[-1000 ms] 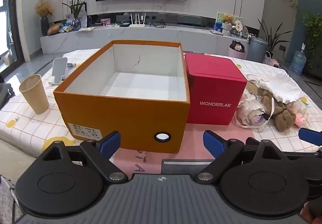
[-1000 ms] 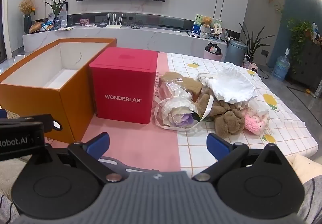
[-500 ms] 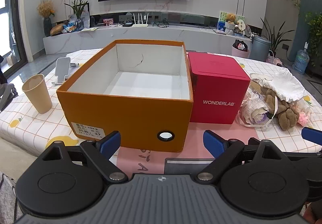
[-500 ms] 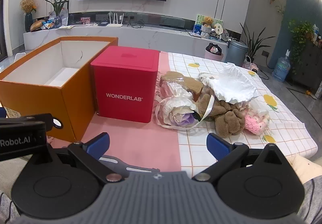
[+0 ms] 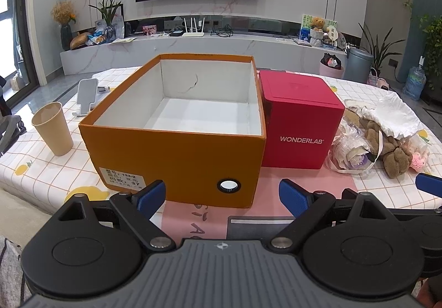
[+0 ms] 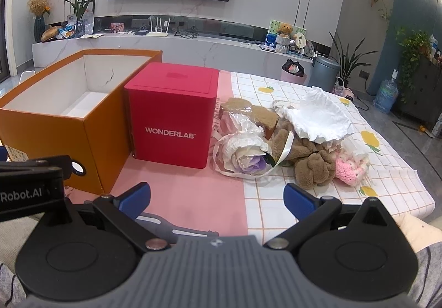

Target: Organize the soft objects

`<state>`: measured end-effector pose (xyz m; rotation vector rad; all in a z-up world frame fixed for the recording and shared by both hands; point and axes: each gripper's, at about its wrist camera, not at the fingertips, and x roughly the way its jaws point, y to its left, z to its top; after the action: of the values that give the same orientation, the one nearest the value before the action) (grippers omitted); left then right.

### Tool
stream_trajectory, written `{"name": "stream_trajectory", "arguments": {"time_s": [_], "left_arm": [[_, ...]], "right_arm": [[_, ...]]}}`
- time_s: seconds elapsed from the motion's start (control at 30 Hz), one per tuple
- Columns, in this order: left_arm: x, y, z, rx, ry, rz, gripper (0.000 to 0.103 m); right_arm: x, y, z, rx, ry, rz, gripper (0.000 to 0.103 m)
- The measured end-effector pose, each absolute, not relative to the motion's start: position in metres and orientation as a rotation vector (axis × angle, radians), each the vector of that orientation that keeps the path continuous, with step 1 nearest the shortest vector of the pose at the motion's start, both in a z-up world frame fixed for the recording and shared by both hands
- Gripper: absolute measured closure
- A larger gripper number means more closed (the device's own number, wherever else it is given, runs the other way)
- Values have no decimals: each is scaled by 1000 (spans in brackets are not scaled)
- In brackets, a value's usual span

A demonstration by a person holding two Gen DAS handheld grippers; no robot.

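Two grippers wait spread and empty, short of the table.

Left wrist view: the left gripper [image 5: 221, 194] has its blue pads wide apart, nothing between them, aimed at the orange box [image 5: 176, 161] at 12 o'clock. That box is open and bare inside. The red box [image 5: 299, 125] sits against its right wall at 1 o'clock, and the pile of soft objects [image 5: 378, 139] lies at 2 o'clock. A paper cup [image 5: 54, 129] stands at 10 o'clock; I judge a wide swing toward the box could topple it. Against a second ago the box and table edge sit slightly farther and lower in view, so this gripper has risen or drawn back a little.

Right wrist view: the right gripper [image 6: 216, 196] is likewise spread and empty. The pile [image 6: 290, 139] lies at 1 o'clock, touching the red box [image 6: 172, 114]. A white ribbon [image 6: 286, 151] loops round the brown plush [image 6: 312, 161], so a pinch on one piece may drag its neighbours along or spill them off the near edge. This view has barely changed.
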<state>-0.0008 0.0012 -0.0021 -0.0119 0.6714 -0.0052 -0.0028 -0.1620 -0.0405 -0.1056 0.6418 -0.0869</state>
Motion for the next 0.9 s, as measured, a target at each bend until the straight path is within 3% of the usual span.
{"name": "stream_trajectory", "arguments": {"time_s": [0.9], "left_arm": [[0,2,-6,-2,690,3,0]], "right_arm": [[-3,-160,-42,-124,650,-83,3]]}}
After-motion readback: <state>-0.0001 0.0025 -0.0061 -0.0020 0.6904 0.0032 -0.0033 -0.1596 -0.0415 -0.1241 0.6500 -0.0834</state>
